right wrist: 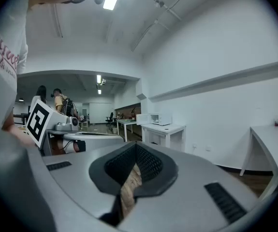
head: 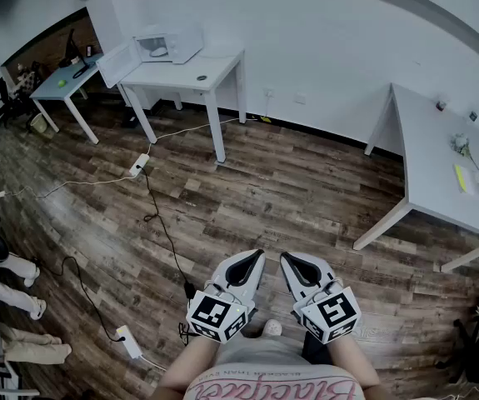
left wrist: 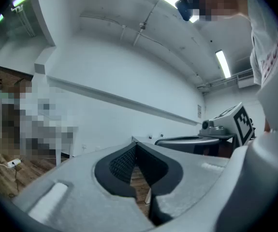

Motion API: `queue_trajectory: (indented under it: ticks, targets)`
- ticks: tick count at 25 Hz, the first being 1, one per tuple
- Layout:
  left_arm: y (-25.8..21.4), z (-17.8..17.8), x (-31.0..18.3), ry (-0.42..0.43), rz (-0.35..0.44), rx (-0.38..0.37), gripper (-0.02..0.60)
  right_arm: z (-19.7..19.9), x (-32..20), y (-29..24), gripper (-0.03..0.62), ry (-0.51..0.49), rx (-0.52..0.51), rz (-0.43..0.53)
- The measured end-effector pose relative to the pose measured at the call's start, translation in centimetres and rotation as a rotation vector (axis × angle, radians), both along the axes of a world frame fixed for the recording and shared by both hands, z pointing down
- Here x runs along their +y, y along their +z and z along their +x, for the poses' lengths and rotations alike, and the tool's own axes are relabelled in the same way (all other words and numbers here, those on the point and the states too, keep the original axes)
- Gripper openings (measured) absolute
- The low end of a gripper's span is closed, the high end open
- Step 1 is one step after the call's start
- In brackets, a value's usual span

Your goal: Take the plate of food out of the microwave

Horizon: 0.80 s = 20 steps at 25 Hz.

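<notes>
White surface [head: 202,77] at 11 o'clock: microwave [head: 171,43] on it, door open. Wood floor [head: 289,190]: cable [head: 166,233], power strip [head: 139,164]. Second surface [head: 439,161] at 3 o'clock, small items [head: 461,145].

Dark wood-plank floor [head: 289,190] lies open before the white square-legged table [head: 202,75] bearing the white microwave [head: 171,43], whose open door [head: 117,62] juts past the table's left end. Near that table's front-left leg, a white power strip [head: 139,165] and black cable [head: 162,227] cross the floor; a long white desk [head: 439,157] stands well right.

left tool [head: 257,255], right tool [head: 286,257]: grey, black pads [head: 243,272] | marker cubes [head: 217,315]: black-white | shirt [head: 272,386]: pink print
</notes>
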<state>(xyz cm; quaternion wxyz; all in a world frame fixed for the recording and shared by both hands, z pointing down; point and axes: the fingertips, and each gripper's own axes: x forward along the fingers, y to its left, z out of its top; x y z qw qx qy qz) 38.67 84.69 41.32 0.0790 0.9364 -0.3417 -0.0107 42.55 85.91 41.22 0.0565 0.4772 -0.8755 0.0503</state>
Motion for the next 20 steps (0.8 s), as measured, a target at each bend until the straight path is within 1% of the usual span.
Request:
queue_trajectory:
  ticks: [5,9,12,14,16,20]
  targets:
    - [-0.7,2.5,0.4,0.006,0.018,-0.025,0.006,2.5,0.9,-0.6,0.006,0.011,-0.033,0.025]
    - [-1.0,2.6,0.3,-0.018,0.027,-0.029,0.006,2.8,1.0,-0.7,0.006,-0.01,-0.057,0.03]
    - [-1.2,2.1,-0.3,-0.035,0.031,-0.035,0.006,2.4,0.1,-0.8,0.006,-0.026,-0.08,0.028]
    - [-1.2,1.4,-1.0,-0.045,0.032,-0.034,0.006,1.9,-0.7,-0.8,0.006,-0.03,-0.072,0.032]
    - [-1.2,0.6,-1.9,-0.052,0.04,-0.037,0.006,1.0,-1.6,-0.9,0.006,-0.041,-0.064,0.037]
    - [-1.5,-1.5,-4.2,-0.074,0.067,-0.065,0.006,-1.5,-3.7,-1.2,0.006,-0.06,-0.061,0.035]
